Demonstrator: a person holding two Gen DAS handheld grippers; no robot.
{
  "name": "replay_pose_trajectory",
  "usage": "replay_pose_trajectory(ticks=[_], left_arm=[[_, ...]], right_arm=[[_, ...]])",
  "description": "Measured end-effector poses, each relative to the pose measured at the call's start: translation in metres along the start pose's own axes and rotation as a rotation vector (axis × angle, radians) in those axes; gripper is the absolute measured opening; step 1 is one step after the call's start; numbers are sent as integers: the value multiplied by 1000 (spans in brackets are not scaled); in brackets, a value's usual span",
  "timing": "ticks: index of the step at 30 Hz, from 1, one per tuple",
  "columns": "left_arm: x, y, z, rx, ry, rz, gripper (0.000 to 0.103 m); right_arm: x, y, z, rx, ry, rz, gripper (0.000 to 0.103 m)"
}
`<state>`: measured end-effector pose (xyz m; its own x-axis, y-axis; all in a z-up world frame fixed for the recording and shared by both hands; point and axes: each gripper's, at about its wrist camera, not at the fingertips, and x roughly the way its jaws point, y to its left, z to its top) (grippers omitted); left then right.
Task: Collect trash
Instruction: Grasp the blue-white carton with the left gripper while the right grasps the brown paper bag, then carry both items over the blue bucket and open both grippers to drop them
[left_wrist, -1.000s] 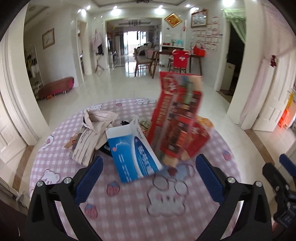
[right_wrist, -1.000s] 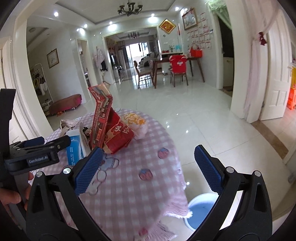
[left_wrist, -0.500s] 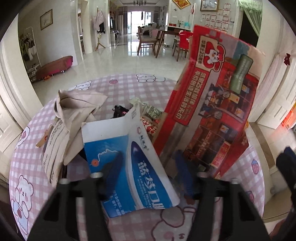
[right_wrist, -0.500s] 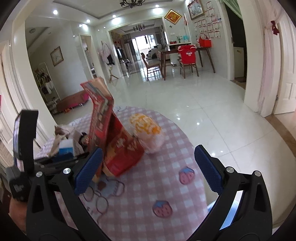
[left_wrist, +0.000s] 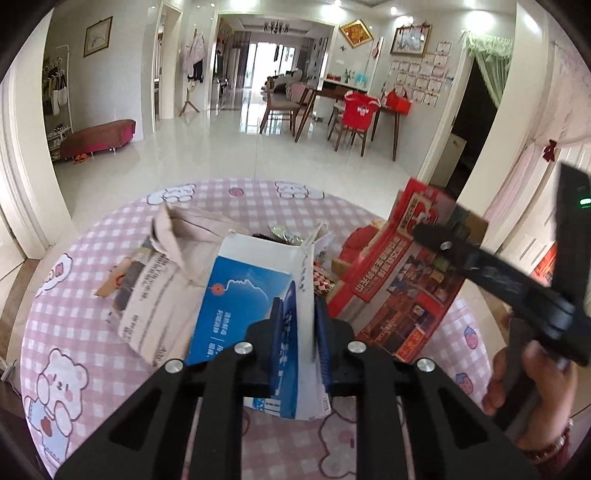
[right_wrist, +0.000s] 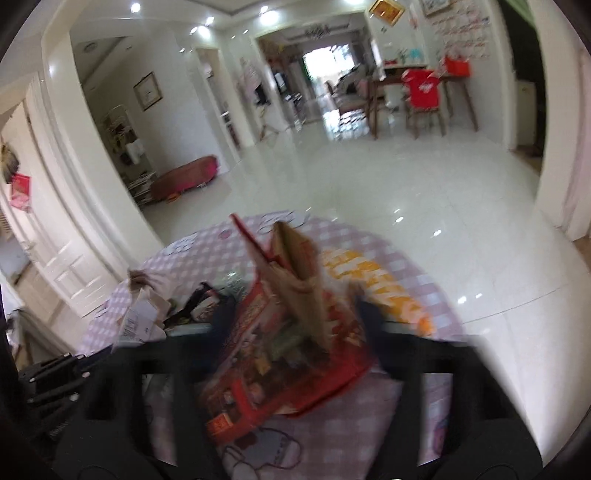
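On the pink checked tablecloth (left_wrist: 85, 295), the left gripper (left_wrist: 299, 314) pinched the blue-and-white flattened carton (left_wrist: 243, 295), its long axis pointing away, while the right gripper (right_wrist: 295, 314) straddled the upright red printed box (right_wrist: 280, 354), jaw state unclear through blur.

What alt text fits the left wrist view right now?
The left gripper is shut on a blue-and-white carton above a pink checked tablecloth. A crumpled paper bag lies left; a red box stands right.
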<state>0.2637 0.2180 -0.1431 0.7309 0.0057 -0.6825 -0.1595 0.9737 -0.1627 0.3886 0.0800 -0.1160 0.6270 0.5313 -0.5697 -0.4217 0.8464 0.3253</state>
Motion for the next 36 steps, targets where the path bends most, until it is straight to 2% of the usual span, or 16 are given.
replay_pose_trajectory(ticks=[4,7,11,15,18,23,27,29,33,36], left_arm=[[-34,0,-2,0,-51,-11,16],[-57,-5,0,3,-97,-32,16],[-96,-20,-1,25,-155,-102,16],[-128,-51,-4,73,-191,-196,16],[-140,-86,-13,127,-181,-279,16],[-121,-171,-41,254,-67,-432,16],[-82,-247,-74,366,74,-521,16],[-57,-284,-91,420,146,-568,16],[-3,-334,-121,494,254,-570,16],[35,-360,-136,514,328,-562,17]], right_arm=[[-25,7,-4,6,-42,54,13],[-63,19,-4,-26,-117,59,12],[-116,30,-6,-49,-203,53,11],[-177,24,-14,-82,-302,-44,11],[-227,-7,-31,-62,-357,-140,11],[-287,-78,-78,2,-400,-354,11],[-313,-142,-122,78,-374,-537,11],[-319,-171,-140,119,-356,-602,11],[-325,-223,-176,203,-302,-717,11],[-326,-250,-199,247,-267,-765,11]])
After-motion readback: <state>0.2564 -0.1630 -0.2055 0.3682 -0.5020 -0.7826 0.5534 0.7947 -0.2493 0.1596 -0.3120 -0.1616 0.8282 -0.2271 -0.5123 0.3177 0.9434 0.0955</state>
